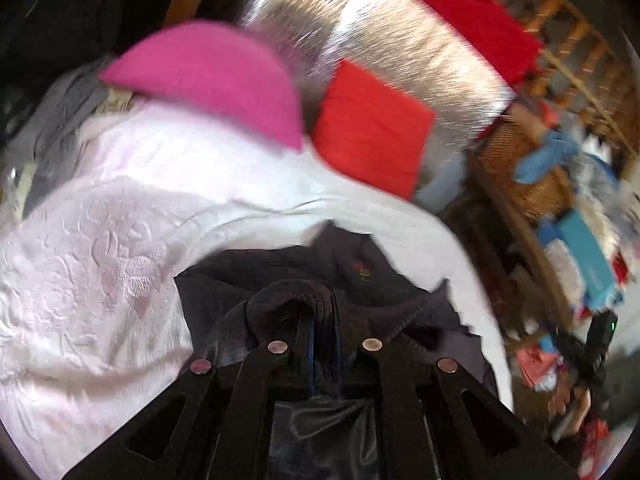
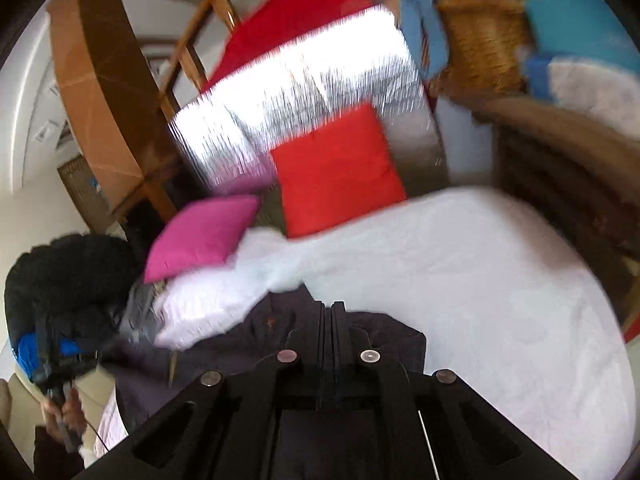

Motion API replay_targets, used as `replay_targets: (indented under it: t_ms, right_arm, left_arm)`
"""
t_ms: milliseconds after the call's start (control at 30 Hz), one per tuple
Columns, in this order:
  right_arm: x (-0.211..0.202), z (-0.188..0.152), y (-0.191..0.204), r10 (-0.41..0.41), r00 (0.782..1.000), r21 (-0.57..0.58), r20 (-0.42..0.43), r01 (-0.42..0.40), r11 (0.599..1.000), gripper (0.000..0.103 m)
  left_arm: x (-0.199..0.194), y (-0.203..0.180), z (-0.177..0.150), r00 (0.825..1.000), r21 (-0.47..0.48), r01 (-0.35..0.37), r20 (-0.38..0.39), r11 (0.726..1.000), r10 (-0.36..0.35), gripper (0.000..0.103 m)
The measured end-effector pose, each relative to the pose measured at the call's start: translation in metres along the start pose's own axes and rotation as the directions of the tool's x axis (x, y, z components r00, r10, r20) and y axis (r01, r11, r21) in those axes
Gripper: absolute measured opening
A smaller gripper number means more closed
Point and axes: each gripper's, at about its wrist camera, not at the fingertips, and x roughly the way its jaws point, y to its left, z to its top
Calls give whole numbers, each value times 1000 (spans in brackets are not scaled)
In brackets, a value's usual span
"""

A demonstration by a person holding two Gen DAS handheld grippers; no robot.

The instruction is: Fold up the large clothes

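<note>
Left wrist view showed the left tool (image 1: 323,332) clamped on the soft, limp dark garment's (image 1: 280,272) ribbed hem; right tool (image 2: 330,320) likewise pinched it.

Below me is a bed (image 2: 500,280) covered in a white, embossed bedspread (image 1: 100,260). I take the red cushion (image 2: 336,176) as my landmark: it stands at the head end, leaning against a shiny silver sheet (image 2: 280,92). Left of the red cushion lies a pink cushion (image 2: 200,236), tipped over a crumpled grey cloth (image 1: 76,100) at the bed's edge. Nearer to me than the red cushion, a dark garment (image 2: 384,332) lies across the bedspread; how much of it rests there is hidden. The pictures are blurred, so finer detail is lost.
</note>
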Motion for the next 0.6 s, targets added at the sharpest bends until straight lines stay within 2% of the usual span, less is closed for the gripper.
replay_targets:
  t_ms: [67, 133, 167, 200, 233, 300, 367, 400, 500, 600]
  right_arm:
    - [44, -6, -26, 45, 991, 88, -123, -34, 996, 5]
    - [75, -23, -48, 76, 975, 143, -211, -46, 989, 5]
    - [89, -34, -57, 65, 966, 147, -252, -28, 989, 5]
    - [97, -43, -64, 56, 959, 151, -276, -14, 988, 5]
    - [105, -50, -70, 67, 953, 167, -294, -18, 986, 5]
    - [117, -58, -76, 93, 947, 189, -307, -35, 981, 6]
    - [125, -54, -73, 84, 947, 175, -309, -30, 984, 6]
    - [127, -53, -73, 94, 946, 178, -310, -39, 983, 6]
    - [137, -46, -73, 101, 928, 187, -358, -35, 982, 6]
    - [130, -45, -79, 141, 941, 247, -308, -64, 967, 8]
  left_arm:
    - [38, 23, -5, 996, -66, -19, -85, 998, 14, 17]
    - [53, 48, -20, 993, -153, -26, -117, 988, 8, 32]
    - [54, 59, -29, 993, -196, -18, -118, 981, -5, 46]
    - [51, 66, -35, 994, -226, 1, -104, 974, -25, 54]
    - [40, 77, -45, 997, -278, 41, -56, 960, -59, 57]
    - [17, 91, -61, 996, -328, 83, 43, 941, -73, 72]
    - [-2, 101, -71, 993, -364, 54, 116, 930, -12, 84]
    - [-8, 105, -74, 993, -370, 19, 114, 929, 25, 84]
    - [-12, 108, -75, 996, -352, 0, 81, 936, 30, 84]
    - [-5, 106, -73, 999, -321, -14, 36, 947, 27, 85]
